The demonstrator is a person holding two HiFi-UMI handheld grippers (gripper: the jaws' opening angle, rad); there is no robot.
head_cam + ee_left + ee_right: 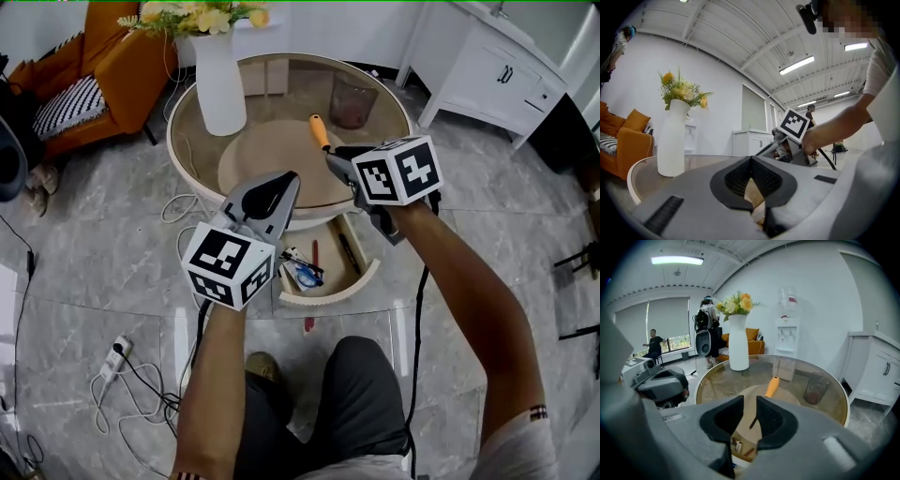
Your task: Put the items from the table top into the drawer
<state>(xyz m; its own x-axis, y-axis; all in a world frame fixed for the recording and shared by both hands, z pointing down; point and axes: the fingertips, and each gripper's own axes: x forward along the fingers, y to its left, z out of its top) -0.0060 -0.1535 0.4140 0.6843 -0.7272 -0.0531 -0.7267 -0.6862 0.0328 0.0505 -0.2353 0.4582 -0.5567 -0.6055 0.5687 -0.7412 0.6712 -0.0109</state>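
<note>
An orange-handled screwdriver (320, 130) lies on the round glass table (190, 173), its dark shaft pointing toward me. My right gripper (334, 161) stands open just at the end of that shaft. In the right gripper view the shaft (753, 422) shows in the gap between the jaws of the right gripper (750, 401), and the pads do not press on it. My left gripper (291, 180) hovers at the table's front edge over the open drawer (362, 281); its tips (750, 159) meet with nothing between them. The drawer holds pens and a blue item (306, 275).
A tall white vase (218, 84) with yellow flowers and a tinted glass cup (353, 101) stand on the table's far side. An orange sofa (103, 66) is at the back left, a white cabinet (497, 75) at the back right. A power strip (112, 356) and cables lie on the floor.
</note>
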